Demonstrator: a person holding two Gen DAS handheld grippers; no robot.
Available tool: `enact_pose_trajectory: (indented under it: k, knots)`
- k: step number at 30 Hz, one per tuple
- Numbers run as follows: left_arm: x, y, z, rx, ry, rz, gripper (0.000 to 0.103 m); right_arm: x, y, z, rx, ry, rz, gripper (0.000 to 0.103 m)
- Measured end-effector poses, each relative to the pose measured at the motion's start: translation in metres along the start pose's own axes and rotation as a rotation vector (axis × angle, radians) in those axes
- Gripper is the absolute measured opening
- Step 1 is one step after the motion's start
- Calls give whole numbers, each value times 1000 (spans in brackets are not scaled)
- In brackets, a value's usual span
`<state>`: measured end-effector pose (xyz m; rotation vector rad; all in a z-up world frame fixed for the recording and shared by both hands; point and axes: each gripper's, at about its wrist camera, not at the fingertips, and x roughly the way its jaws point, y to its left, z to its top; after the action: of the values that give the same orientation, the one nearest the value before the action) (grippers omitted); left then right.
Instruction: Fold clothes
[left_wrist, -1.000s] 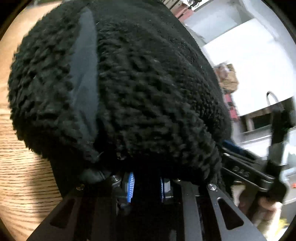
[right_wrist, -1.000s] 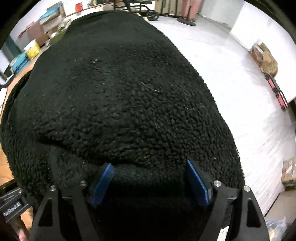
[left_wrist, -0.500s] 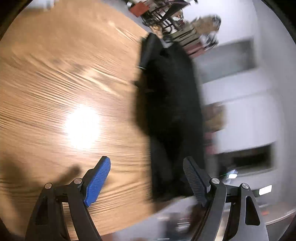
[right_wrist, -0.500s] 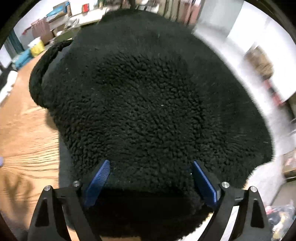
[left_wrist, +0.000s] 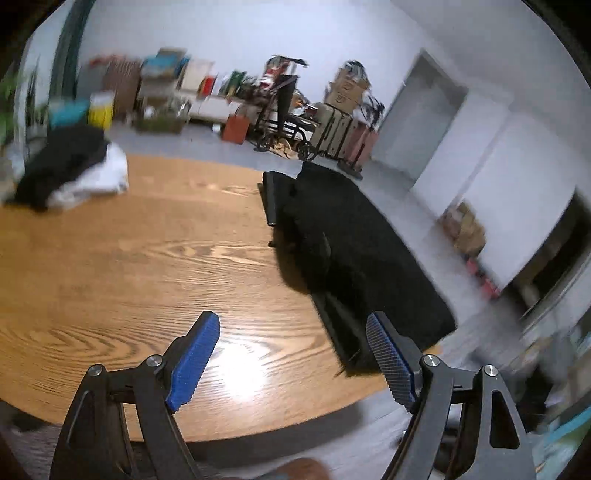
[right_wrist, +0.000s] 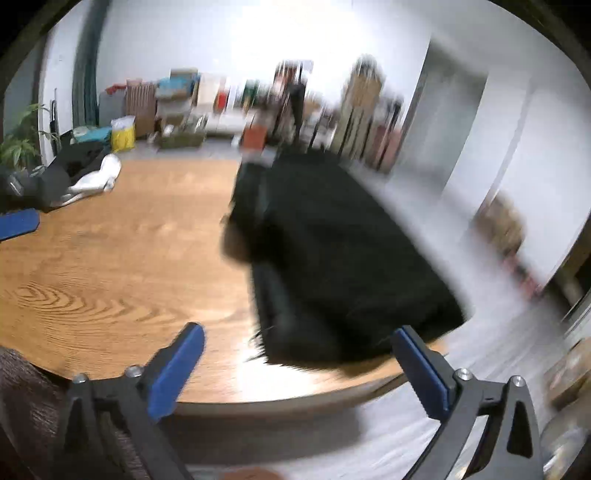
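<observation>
Both grippers are being held released above the near edge of the wooden bench (left_wrist: 122, 266), with nothing lying between their blue pads. The left gripper (left_wrist: 293, 363) is being kept with its jaws spread wide over bare wood, and the folded black fleece garment (left_wrist: 354, 251) is being seen ahead of it and to its right, lying flat on the bench and reaching past the bench's right-hand edge. In the right wrist view the right gripper (right_wrist: 297, 369) is likewise being held wide apart, and the same garment (right_wrist: 332, 251) is lying directly ahead of it, just beyond its fingertips and apart from them; the picture is blurred there, so finer folds cannot be told. Far ahead and to the left of both grippers a pile of black and white clothes (left_wrist: 70, 173) is resting at the bench's far corner. A blue pad of the left gripper is being caught at the left margin of the right wrist view.
</observation>
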<state>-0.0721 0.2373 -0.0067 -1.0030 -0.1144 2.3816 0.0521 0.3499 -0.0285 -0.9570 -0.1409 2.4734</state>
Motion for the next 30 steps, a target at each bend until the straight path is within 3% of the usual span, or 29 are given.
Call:
enact_pose_trajectory:
  k: [5,11,16,20,24,30]
  knots:
    - [-12,-37,-5,91,-24,121,83,-46,-21,2,18,-88,25,103]
    - [-2,-73,-12,131,5,98,83,-45,-49,-3,97,-95,100,103]
    - [6,-83,-13,129,-3,88,84,-42,-66,-14,126,-81,150,103]
    - [12,-88,-11,118,2,131,84,-37,-80,-22,153,-74,142,103]
    - [24,-93,-14,130,40,124,84,-28,-91,-26,191,-52,151,103]
    - [29,-93,-2,157,45,156,84,-6,-85,-15,177,10,184,103]
